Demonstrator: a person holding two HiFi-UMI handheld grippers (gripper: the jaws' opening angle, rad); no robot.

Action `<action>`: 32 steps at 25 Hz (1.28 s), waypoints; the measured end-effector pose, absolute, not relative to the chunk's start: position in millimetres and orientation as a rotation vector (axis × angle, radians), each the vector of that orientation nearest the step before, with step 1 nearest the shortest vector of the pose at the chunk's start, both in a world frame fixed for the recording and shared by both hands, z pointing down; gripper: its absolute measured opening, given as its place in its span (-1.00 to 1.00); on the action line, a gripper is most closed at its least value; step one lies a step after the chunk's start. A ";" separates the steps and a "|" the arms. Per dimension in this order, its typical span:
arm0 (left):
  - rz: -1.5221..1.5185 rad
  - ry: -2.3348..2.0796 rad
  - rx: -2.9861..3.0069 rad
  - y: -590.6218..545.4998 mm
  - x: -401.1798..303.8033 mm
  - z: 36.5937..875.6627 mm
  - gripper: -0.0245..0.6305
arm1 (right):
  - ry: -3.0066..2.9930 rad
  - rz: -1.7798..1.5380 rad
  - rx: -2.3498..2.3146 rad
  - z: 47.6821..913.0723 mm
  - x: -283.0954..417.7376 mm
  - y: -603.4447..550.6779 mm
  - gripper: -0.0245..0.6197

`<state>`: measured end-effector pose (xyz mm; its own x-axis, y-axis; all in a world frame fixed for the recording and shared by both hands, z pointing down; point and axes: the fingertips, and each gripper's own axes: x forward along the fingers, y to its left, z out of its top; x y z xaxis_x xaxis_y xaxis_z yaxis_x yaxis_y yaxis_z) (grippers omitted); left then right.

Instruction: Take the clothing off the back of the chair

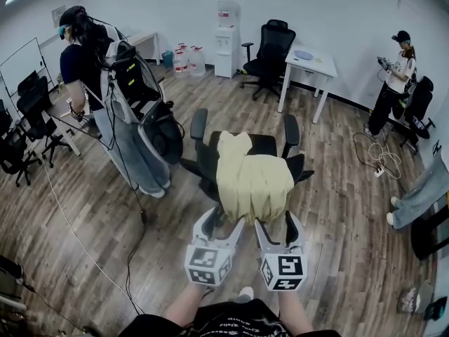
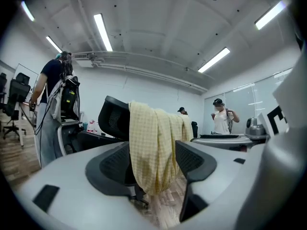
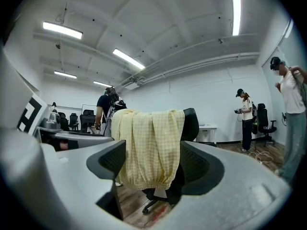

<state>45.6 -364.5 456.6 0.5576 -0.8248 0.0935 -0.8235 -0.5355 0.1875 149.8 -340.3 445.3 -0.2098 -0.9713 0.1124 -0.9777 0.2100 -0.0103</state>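
Head view: clothing [image 1: 252, 181] hangs just beyond left tongs [image 1: 220, 225] and right tongs [image 1: 278, 226].

1. The head view looks steeply down from above the person. The left gripper [image 1: 223, 223] and right gripper [image 1: 277, 225] sit near its bottom edge, the chair [image 1: 203, 161] just beyond them, and wooden floor [image 1: 337, 209] all round.
2. The left gripper view sits low behind its own jaws and looks about level at the chair's back from close by, with ceiling lights [image 2: 103, 31] above.
3. The right gripper view faces the same chair back, equally low and near.
4. All three views share the chair and the yellow garment [image 1: 252, 181] draped over it.
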 end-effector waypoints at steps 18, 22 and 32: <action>0.097 -1.230 2.638 -411.6 64.2 464.1 -0.07 | -2.555 0.233 1.582 458.3 137.3 -394.5 0.22; 0.046 -1.224 2.669 -410.2 67.3 462.5 -0.40 | -2.562 0.179 1.591 457.1 139.3 -397.1 0.00; 0.040 -1.222 2.723 -412.1 80.3 453.8 -0.79 | -2.592 0.099 1.525 446.2 132.6 -402.0 -0.79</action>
<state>80.3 -412.1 453.8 0.6666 -0.7401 0.0884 -0.7444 -0.6547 0.1314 132.6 -402.0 446.2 -0.4799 -0.8649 0.1473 -0.8736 0.4866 0.0109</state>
